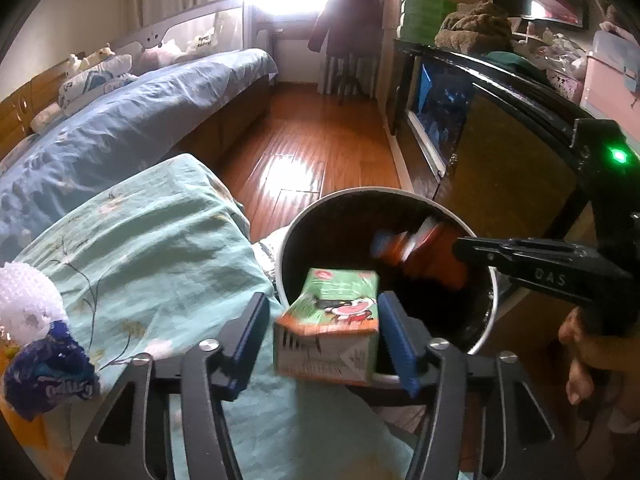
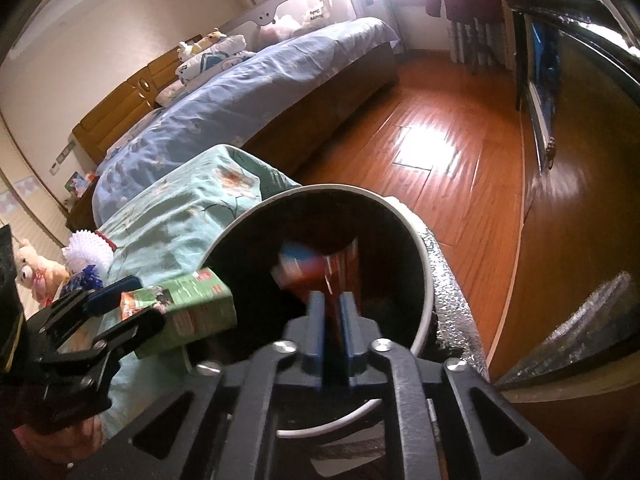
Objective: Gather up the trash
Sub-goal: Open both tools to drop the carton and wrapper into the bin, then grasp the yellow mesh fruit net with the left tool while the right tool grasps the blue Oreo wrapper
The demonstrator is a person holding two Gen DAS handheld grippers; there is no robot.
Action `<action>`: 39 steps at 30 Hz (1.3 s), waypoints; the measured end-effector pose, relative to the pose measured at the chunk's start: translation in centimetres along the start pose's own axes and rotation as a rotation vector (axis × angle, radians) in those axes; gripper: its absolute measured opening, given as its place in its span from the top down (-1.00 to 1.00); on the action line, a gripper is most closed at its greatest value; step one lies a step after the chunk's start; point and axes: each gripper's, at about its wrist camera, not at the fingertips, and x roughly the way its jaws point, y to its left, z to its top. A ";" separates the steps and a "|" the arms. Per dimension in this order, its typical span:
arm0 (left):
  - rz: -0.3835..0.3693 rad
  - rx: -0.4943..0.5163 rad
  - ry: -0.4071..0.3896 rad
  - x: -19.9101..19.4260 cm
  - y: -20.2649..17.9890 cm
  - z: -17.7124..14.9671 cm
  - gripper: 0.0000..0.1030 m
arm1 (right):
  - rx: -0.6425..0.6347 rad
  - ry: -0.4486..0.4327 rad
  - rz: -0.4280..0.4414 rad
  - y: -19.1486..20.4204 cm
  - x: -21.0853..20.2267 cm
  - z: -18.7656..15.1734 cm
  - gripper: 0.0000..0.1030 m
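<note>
A round trash bin [image 1: 486, 332] with a white rim and dark inside stands on the floor beside the bed. My left gripper [image 1: 324, 324] is open, and a green carton [image 1: 332, 320] sits loose between its blue pads over the bin's near rim, blurred. In the right wrist view the carton [image 2: 188, 312] and left gripper [image 2: 120, 308] show at the bin's left rim [image 2: 424, 248]. My right gripper [image 2: 332, 312] is nearly shut over the bin, with an orange-red packet [image 2: 316, 268] blurred just past its tips. That packet [image 1: 420, 256] also shows inside the bin.
A teal floral bedspread [image 1: 152, 248] lies left of the bin, with a white spiky ball [image 1: 24, 304] and a crumpled blue wrapper [image 1: 48, 372] on it. A blue-covered bed [image 1: 120, 128], wooden floor [image 1: 320, 132] and a dark cabinet [image 1: 500, 152] surround the bin.
</note>
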 end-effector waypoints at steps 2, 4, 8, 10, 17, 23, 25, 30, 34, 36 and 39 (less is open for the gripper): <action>0.002 0.002 -0.013 -0.8 0.1 -0.4 -0.21 | 0.010 -0.009 -0.002 -0.1 -0.2 -0.1 0.15; 0.011 -0.006 -0.025 -1.6 0.3 -1.0 -0.27 | 0.014 -0.020 0.001 0.1 -0.6 -0.2 0.02; 0.016 -0.052 -0.041 -3.3 1.4 -2.3 -0.35 | 0.022 -0.040 0.007 0.8 -1.3 -0.9 -0.24; 0.022 -0.085 -0.048 -4.3 2.1 -3.2 -0.37 | 0.025 -0.052 0.013 1.2 -1.6 -1.2 -0.31; 0.044 -0.173 -0.064 -7.7 4.3 -6.3 -0.38 | 0.032 -0.075 0.036 3.8 -2.0 -2.4 -0.45; 0.081 -0.249 -0.069 -10.6 6.8 -9.2 -0.38 | -0.001 -0.074 0.088 7.5 -1.7 -3.4 -0.56; 0.100 -0.273 -0.075 -11.6 7.5 -10.0 -0.38 | -0.017 -0.067 0.108 8.8 -1.4 -3.7 -0.56; 0.132 -0.340 -0.086 -13.7 9.5 -11.8 -0.38 | -0.059 -0.060 0.169 12.5 -0.9 -4.5 -0.57; 0.179 -0.356 -0.090 -15.2 10.3 -13.1 -0.38 | -0.106 -0.037 0.207 15.5 0.1 -4.8 -0.59; 0.192 -0.370 -0.091 -15.9 10.8 -13.8 -0.38 | -0.125 -0.025 0.224 16.8 0.6 -5.0 -0.59; 0.212 -0.402 -0.094 -16.6 11.8 -14.4 -0.38 | -0.148 -0.010 0.248 18.6 1.2 -5.3 -0.60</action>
